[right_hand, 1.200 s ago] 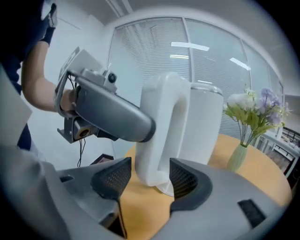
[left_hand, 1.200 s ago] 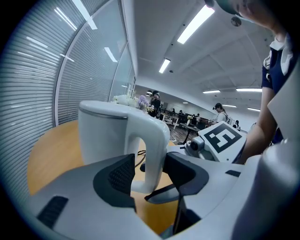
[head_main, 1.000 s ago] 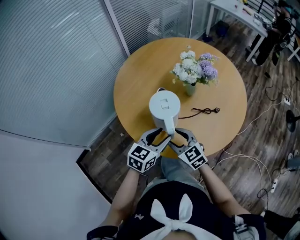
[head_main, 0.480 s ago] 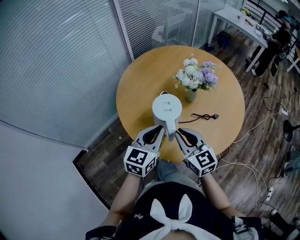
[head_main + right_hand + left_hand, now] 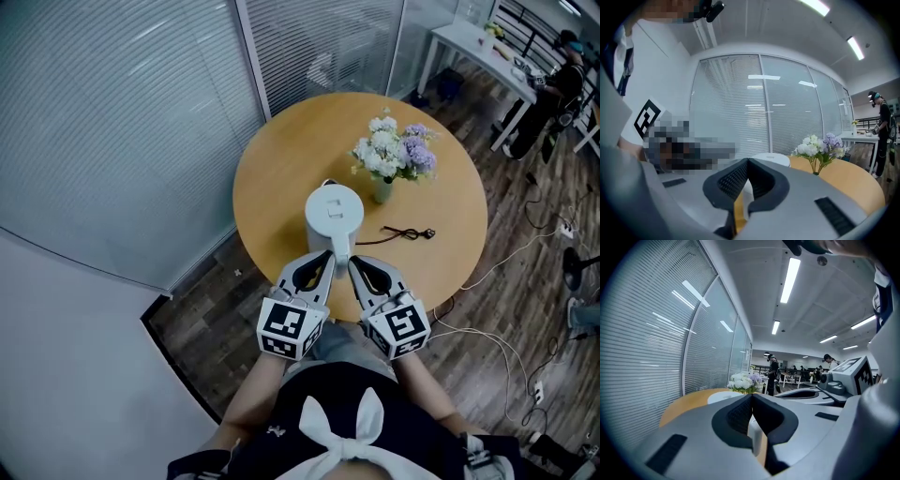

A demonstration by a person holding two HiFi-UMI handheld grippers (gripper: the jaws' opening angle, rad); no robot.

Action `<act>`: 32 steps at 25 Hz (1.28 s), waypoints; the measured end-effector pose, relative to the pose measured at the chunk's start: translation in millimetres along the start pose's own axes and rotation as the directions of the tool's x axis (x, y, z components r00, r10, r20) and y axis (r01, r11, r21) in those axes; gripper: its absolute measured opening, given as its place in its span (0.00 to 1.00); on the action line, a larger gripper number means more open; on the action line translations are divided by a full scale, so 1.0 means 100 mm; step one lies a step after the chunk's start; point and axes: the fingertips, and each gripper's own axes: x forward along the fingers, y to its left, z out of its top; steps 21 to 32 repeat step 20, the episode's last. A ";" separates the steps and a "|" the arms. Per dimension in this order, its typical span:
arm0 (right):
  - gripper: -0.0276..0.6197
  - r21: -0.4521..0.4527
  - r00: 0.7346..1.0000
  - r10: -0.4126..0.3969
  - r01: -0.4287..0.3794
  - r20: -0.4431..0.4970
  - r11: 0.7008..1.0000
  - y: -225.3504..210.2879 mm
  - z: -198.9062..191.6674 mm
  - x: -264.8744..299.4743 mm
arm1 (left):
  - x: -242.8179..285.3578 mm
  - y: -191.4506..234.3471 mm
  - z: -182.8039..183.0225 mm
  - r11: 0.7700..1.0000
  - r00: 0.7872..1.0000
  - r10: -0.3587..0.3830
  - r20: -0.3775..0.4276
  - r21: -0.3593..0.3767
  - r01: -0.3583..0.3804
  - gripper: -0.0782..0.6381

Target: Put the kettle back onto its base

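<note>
kettle: white kettle [image 5: 334,211] sits near the middle of the round table [image 5: 281,178], lid up, handle [image 5: 339,255] pointing at the person
base: cannot be seen from above; cannot tell if it lies under the kettle
left gripper: left gripper [image 5: 326,255] has its tips just left of the kettle handle, fingers closed tip to tip, clamping nothing
right gripper: right gripper [image 5: 353,262] has its tips just right of the kettle handle, fingers likewise closed on nothing
head view only: both grippers flank the handle; a black cord [image 5: 408,232] lies on the table right of the kettle; a person's arms and dark top with a white bow show at the bottom edge
left gripper view only: a strip of white handle shows through the hollow below the touching tips; the other gripper's marker cube sits at the right; people stand far behind the kettle
right gripper view only: one person [image 5: 883,131] stands far right of the kettle; the kettle lid peeks over the closed fingers
flowers: white and purple flowers [image 5: 394,155] in a vase, beyond the kettle and to its right, apart from it
surface: tan wood tabletop
room: glass wall with blinds [image 5: 112,122] left of the kettle; dark plank floor [image 5: 506,272] with loose cables; white desk [image 5: 469,42] far beyond; strip ceiling lights [image 5: 790,273]
</note>
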 end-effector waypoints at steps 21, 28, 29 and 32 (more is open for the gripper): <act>0.08 0.007 0.997 -0.038 0.038 -0.063 0.999 0.00 -0.06 0.03 | -0.06 0.03 -0.03 1.000 0.999 0.030 -0.014 -0.008 -0.030 0.15; 0.08 0.007 0.997 -0.038 0.038 -0.063 0.999 0.00 -0.06 0.03 | -0.06 0.03 -0.03 1.000 0.999 0.030 -0.014 -0.008 -0.030 0.15; 0.08 0.007 0.997 -0.038 0.038 -0.063 0.999 0.00 -0.06 0.03 | -0.06 0.03 -0.03 1.000 0.999 0.030 -0.014 -0.008 -0.030 0.15; 0.08 0.007 0.997 -0.038 0.038 -0.063 0.999 0.00 -0.06 0.03 | -0.06 0.03 -0.03 1.000 0.999 0.030 -0.014 -0.008 -0.030 0.15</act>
